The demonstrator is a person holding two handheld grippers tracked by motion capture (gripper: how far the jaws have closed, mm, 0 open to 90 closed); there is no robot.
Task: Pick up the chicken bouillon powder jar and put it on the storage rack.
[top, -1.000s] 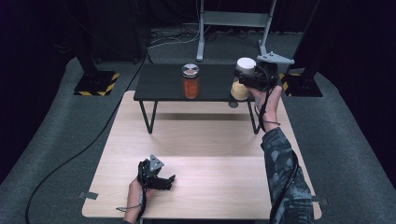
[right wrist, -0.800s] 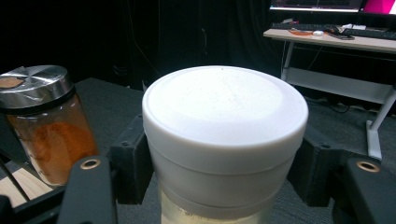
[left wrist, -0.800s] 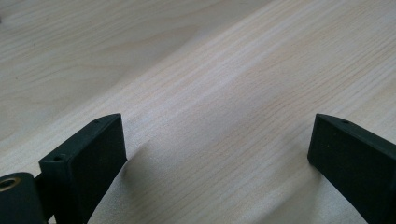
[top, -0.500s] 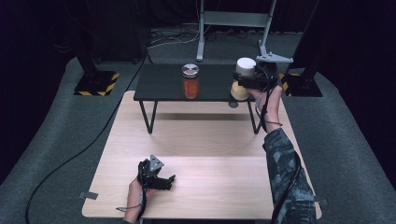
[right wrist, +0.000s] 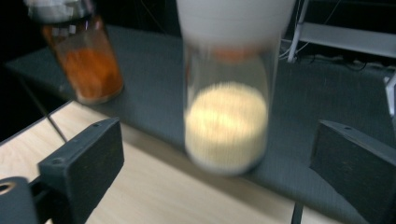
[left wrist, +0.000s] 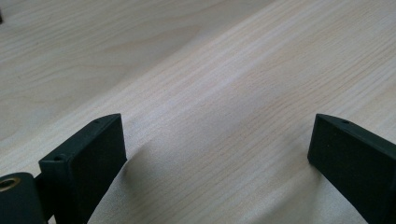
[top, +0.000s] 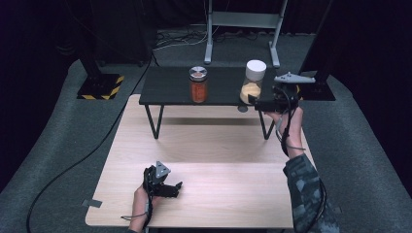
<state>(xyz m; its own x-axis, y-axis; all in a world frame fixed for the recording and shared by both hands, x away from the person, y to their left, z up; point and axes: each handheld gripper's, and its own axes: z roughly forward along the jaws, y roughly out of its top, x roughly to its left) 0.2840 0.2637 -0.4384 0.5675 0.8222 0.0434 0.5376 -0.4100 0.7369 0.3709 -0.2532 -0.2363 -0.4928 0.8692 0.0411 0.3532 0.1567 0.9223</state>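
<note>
Your left claw (top: 178,186) rests wide open on the wooden table (top: 218,145), holding nothing. At one o'clock, your right claw (top: 252,100) has just opened and backed off the white-lidded jar (top: 253,81), which stands free on the black table (top: 170,87).

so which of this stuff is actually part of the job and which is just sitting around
In the job:
- white-lidded jar of pale grains on the black shelf
- right gripper, whose jaws have just been opening, clear of that jar

Just there:
- orange-filled jar
- left gripper, open, resting on the wooden table
- striped stand base
</note>
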